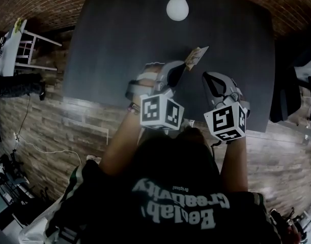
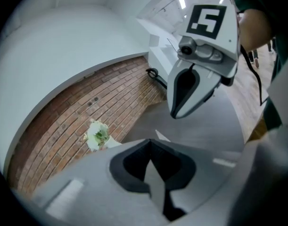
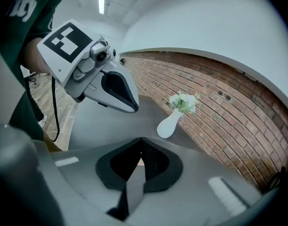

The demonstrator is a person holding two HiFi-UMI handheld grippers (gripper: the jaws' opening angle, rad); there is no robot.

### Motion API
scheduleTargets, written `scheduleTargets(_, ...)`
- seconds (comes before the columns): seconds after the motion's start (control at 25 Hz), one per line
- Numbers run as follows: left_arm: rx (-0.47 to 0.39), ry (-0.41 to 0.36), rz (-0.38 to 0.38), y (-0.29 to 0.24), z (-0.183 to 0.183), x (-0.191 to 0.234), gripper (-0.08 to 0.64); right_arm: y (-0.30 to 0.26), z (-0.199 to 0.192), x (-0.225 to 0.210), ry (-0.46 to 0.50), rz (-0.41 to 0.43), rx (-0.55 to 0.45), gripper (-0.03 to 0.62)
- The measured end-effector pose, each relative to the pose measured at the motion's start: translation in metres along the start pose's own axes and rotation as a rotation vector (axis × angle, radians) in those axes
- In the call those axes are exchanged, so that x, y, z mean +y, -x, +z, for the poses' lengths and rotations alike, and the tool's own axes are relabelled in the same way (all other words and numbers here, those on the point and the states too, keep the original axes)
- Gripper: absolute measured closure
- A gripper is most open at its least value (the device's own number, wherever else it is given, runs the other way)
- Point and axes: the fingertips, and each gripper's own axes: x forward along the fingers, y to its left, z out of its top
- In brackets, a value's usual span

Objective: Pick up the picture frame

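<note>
Picture frame (image 1: 197, 56) clear in head view only, just beyond left tool (image 1: 179, 67); right tool (image 1: 209, 78) alongside; both closed, empty.

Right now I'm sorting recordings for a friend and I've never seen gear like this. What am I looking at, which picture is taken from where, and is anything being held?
There is no robot here. A person holds a two-jaw gripper in each hand. The top-down picture comes from a camera on the person's head. It shows the left gripper and the right gripper, each carrying a cube with square markers. The other two pictures come from a camera riding on each gripper, looking along its own jaws. On the dark table are a white vase of flowers and a small picture frame, which is near the left gripper's tip. Both grippers' jaws are closed together with nothing between them, so nothing is held yet.
</note>
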Motion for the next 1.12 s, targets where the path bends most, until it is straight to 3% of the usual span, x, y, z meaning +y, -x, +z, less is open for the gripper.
scheduleTargets(0.56,0.102,0.052,0.066,-0.030,-0.009,-0.014,0.558,-0.027,-0.032,0.001,-0.054,0.158,-0.055,0.581)
scheduleTargets(0.76,0.144,0.060,0.069,-0.039,-0.019,-0.022,0.558,-0.038,-0.045,0.009,-0.050,0.229,-0.052,0.508)
scheduleTargets(1.12,0.195,0.086,0.071,-0.045,-0.037,-0.038,0.558,-0.057,-0.059,0.023,-0.062,0.274,-0.061,0.443)
